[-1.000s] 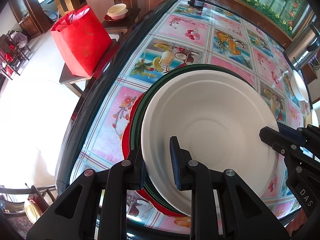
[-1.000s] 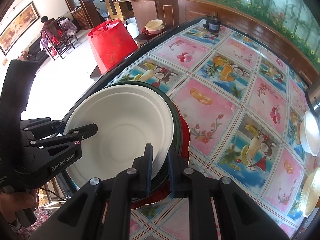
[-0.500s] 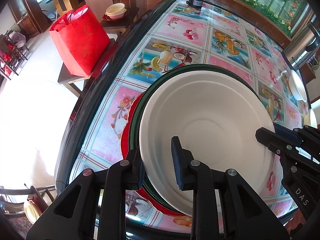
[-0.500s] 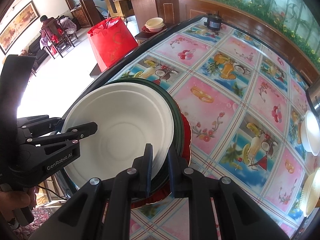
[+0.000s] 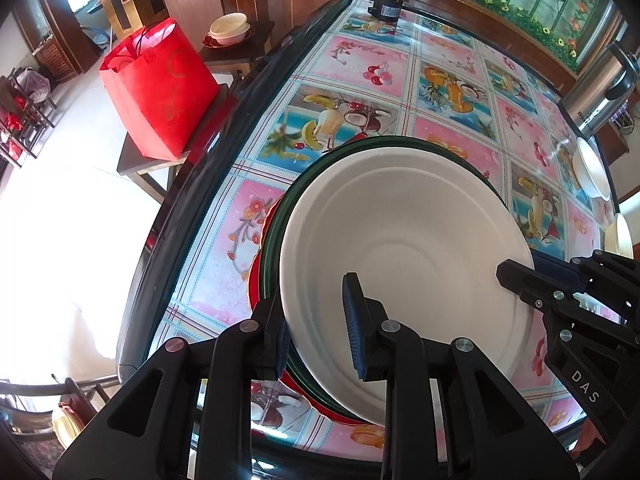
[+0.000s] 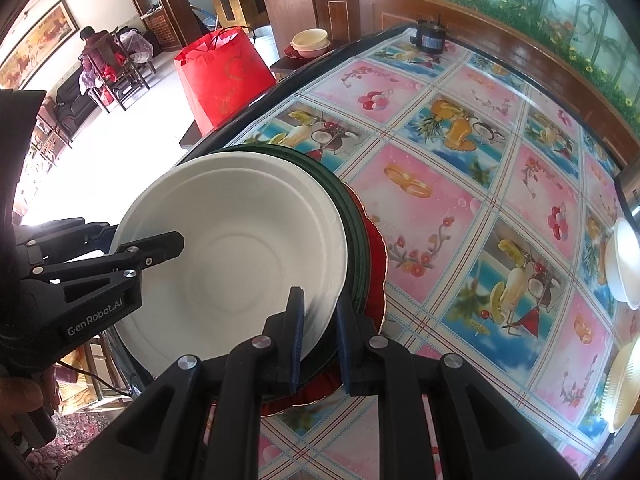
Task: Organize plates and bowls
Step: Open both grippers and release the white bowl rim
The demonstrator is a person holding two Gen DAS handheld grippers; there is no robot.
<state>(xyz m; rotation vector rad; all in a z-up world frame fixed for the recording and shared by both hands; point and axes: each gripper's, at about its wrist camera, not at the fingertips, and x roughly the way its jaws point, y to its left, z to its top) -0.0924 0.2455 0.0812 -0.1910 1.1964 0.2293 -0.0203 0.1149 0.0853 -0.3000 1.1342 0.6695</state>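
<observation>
Both claws, left claw [image 5: 316,332] and right claw [image 6: 320,328], straddle the white bowl [image 5: 404,264] rim; right grips, left loosened. Lift evenly, level.

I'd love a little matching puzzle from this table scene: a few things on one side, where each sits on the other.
Things:
1. white bowl
2. green plate
3. red bag
4. black motor

Places:
A. far end of the table
B. on a low stool beside the table
C. top of the stack
D. directly under the white bowl

Pairs: 1-C, 2-D, 3-B, 4-A
</observation>
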